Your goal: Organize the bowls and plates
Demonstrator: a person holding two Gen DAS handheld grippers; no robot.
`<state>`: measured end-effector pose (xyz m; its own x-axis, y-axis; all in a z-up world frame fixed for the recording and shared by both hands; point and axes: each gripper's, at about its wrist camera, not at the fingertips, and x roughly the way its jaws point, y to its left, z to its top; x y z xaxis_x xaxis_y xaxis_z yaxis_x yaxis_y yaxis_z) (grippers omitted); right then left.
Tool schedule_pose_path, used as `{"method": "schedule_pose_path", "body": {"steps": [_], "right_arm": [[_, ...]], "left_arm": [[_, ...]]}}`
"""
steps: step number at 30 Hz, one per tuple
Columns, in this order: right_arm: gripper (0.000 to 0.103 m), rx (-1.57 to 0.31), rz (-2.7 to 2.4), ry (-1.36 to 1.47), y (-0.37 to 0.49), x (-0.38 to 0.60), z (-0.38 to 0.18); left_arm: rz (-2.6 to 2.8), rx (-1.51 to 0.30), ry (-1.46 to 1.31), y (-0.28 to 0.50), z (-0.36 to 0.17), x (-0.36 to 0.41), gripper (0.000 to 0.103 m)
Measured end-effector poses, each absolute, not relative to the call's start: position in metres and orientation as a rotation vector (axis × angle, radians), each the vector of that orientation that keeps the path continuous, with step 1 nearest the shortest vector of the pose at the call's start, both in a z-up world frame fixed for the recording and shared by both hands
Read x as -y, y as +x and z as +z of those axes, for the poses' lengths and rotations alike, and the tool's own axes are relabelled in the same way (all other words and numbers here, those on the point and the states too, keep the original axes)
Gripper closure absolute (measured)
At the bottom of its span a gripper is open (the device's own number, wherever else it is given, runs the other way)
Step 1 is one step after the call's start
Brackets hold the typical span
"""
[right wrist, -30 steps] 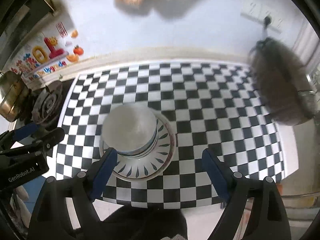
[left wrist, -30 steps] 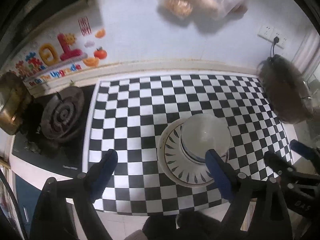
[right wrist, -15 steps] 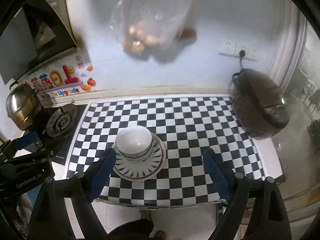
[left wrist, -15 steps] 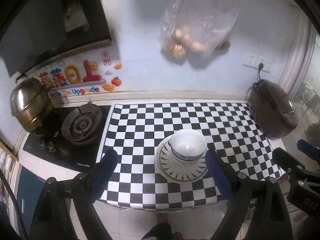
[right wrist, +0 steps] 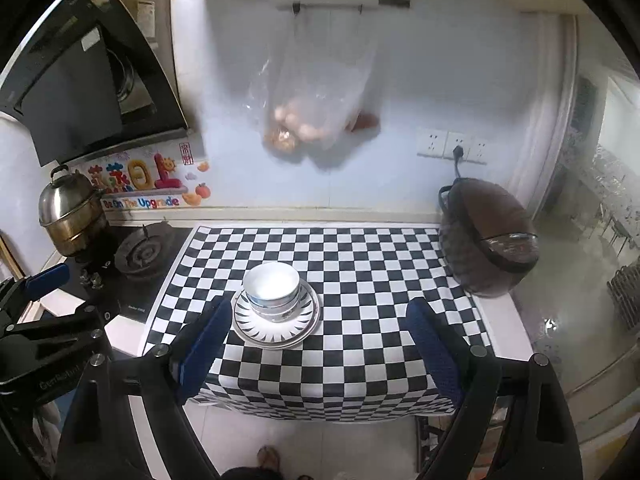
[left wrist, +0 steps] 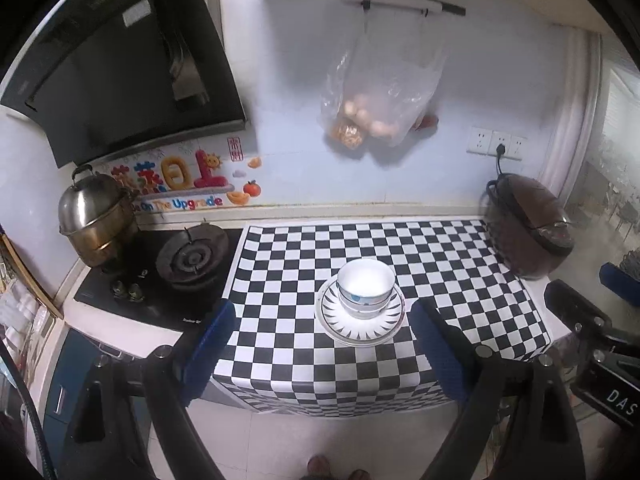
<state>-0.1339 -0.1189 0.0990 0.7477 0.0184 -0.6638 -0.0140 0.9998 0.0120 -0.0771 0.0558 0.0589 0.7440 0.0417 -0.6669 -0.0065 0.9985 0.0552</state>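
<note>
Kitchen surface (left wrist: pixel 460 256) w/ checkered cover runs between the gas hob (left wrist: pixel 192 258) at its left end and the brown rice cooker (left wrist: pixel 528 232) at its right end; a plastic bag (left wrist: pixel 380 92) of food hangs on the wall behind.

Task items: bowls (left wrist: pixel 365 288) sit nested, upright, on the plates (left wrist: pixel 360 326), which lie stacked near the front-middle of the surface. Same stack shows in the right wrist view: bowls (right wrist: pixel 272 286) on plates (right wrist: pixel 276 330).

Change noted: a second ago both cameras were close over the stack; now you've pulled both hands up and back, so the stack looks small and the floor is in frame. Stack itself hasn't shifted.

Your left gripper (left wrist: pixel 322 354): jaws wide apart, nothing between the pads, well clear of the crockery. Your right gripper (right wrist: pixel 316 350): same, jaws apart and empty.

Assessment: w/ everything in one pile, nothing else loose on the surface and both tools retreating, the organizing looks done or v. nearly so. No further crockery in view to collect. Risk: low; stack appears centred, not leaning.
</note>
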Motion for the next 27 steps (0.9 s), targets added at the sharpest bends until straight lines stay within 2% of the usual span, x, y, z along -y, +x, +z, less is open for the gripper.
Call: {"method": "schedule_pose_path", "body": {"steps": [27], "right_arm": [[0.012,-0.690,-0.057,0.049,-0.169,0.108,0.120]], "left_arm": [[-0.028,-0.692,0.071,-0.106,0.076,-0.072,0.014]]}}
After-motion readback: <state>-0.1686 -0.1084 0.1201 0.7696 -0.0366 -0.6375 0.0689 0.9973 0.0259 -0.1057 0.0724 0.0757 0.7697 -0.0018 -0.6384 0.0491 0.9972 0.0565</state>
